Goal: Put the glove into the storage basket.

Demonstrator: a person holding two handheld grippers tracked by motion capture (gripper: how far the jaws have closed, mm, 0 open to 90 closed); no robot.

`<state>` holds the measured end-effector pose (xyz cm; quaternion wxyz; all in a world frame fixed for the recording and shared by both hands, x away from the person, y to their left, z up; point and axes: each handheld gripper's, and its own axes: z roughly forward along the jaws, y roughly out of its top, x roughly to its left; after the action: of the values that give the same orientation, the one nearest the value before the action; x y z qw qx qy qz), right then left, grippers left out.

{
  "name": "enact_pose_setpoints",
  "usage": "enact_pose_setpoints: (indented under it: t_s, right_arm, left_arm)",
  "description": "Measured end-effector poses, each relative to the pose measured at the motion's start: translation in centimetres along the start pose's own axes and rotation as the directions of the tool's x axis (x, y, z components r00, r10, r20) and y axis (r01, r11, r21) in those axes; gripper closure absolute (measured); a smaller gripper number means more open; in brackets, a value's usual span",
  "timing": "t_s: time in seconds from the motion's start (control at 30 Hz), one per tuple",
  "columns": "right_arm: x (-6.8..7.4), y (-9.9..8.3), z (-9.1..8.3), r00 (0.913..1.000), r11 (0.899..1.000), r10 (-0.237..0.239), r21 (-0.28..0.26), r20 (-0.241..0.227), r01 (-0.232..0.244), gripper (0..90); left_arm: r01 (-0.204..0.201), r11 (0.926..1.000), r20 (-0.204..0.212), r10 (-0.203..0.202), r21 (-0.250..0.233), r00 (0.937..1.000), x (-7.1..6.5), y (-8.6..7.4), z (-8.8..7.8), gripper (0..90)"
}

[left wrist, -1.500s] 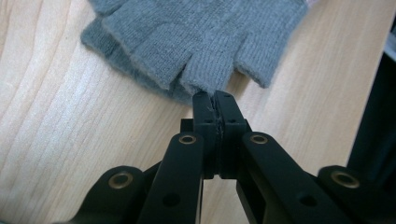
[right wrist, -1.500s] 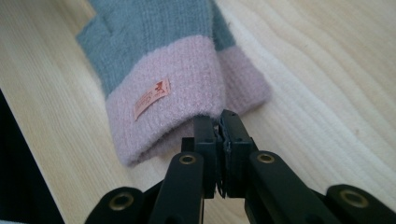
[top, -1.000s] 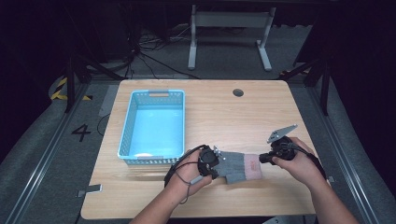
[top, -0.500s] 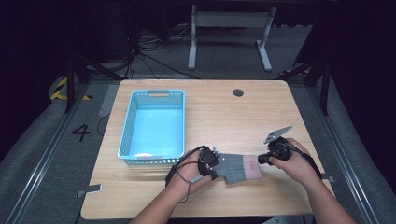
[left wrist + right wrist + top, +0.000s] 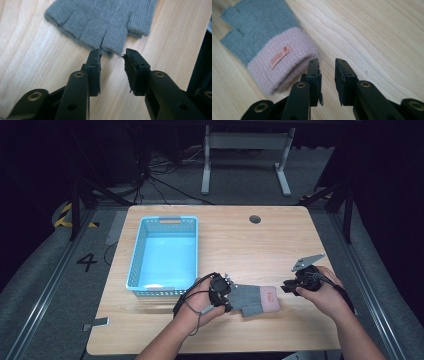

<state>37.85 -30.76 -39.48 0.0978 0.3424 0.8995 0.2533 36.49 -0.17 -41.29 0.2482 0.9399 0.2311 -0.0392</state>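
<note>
Both sets of jaws have just been opened since the earlier frames, and the glove [image 5: 254,299] has been let go at both ends; the hands themselves have barely been shifted. The left gripper [image 5: 113,55] is parked right at the glove's cut-off finger ends, jaws apart, nothing pinched between them, just bare wood [image 5: 30,62]. Same deal on the right gripper [image 5: 327,62]: jaws apart, set just beside the pink cuff [image 5: 284,65], with its little label seen facing up. The glove is left lying flat on the table [image 5: 240,240] near the front edge, between the two grippers, just right of the blue basket [image 5: 162,252].
</note>
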Motion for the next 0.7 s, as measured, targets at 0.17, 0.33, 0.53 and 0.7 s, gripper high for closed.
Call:
enact_pose_setpoints:
  t_s: [0.17, 0.33, 0.53, 0.7]
  right_arm:
    - [-0.2, -0.4, -0.6, 0.9998, 1.0, 0.02, -0.019, 0.008, -0.019, 70.0]
    - [-0.4, -0.8, -1.0, 0.9984, 0.998, 0.056, -0.019, 0.0, -0.056, 68.7]
    - [-0.8, -1.3, -1.4, 0.9965, 0.996, 0.083, -0.023, 0.007, -0.083, 67.9]
    - [-1.2, -1.9, -1.7, 0.9939, 0.994, 0.11, -0.03, 0.012, -0.109, 67.1]
  left_arm:
    - [-0.004, 0.9997, -0.009, 0.004, -0.023, 1.0, -0.4, 0.6, -0.7, 58.3]
    - [0.016, 0.9989, -0.019, -0.017, -0.043, 0.9997, -0.7, 1.4, -1.0, 54.4]
    - [-0.032, 0.9982, -0.038, 0.03, -0.052, 0.9988, -1.0, 2.5, -0.8, 41.6]
    - [-0.03, 0.9988, -0.077, 0.027, -0.039, 0.9967, -0.9, 3.4, -0.5, 34.2]
